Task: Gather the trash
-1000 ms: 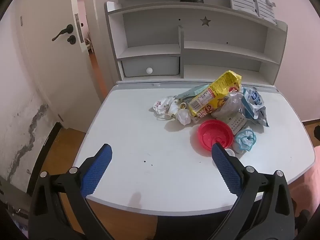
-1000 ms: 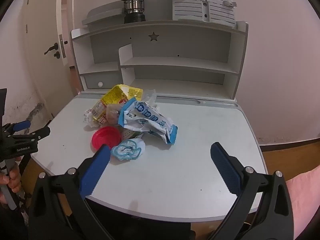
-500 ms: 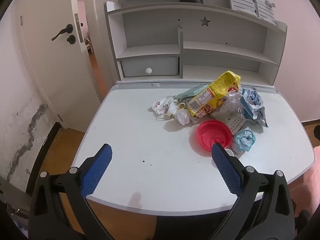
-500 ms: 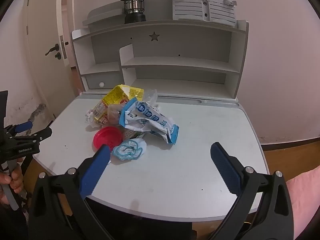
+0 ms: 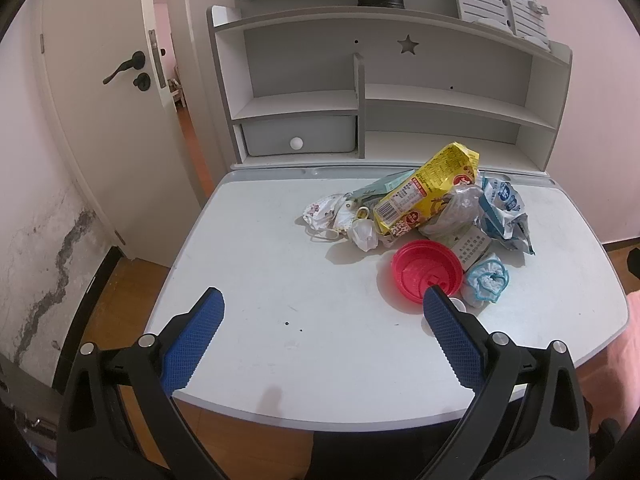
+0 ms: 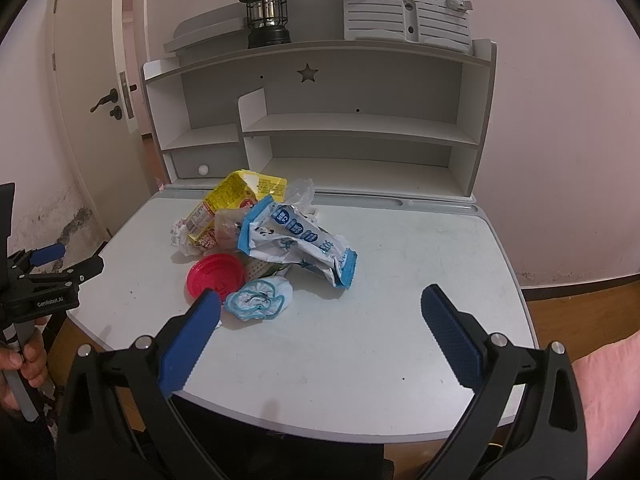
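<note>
A heap of trash lies on the white desk [image 5: 260, 280]: a yellow snack bag [image 5: 428, 196], a blue and white wrapper [image 6: 296, 240], a red plastic lid [image 5: 426, 270], a crumpled blue-edged ball [image 6: 258, 300], white face masks [image 5: 328, 216] and a clear bag [image 5: 456, 212]. My left gripper [image 5: 320, 312] is open and empty over the desk's front edge, its right finger just in front of the red lid. My right gripper [image 6: 320, 312] is open and empty, near the front edge; its left finger is close to the blue-edged ball.
A grey and white shelf unit [image 6: 360, 128] with a small drawer [image 5: 298, 136] stands at the back of the desk. A black lantern [image 6: 266, 14] and a grey slatted panel [image 6: 404, 16] sit on top. A door [image 5: 100, 100] is at the left.
Both grippers have drifted slightly; the trash heap sits a little lower and closer in the right wrist view. Nothing was taken hold of.
</note>
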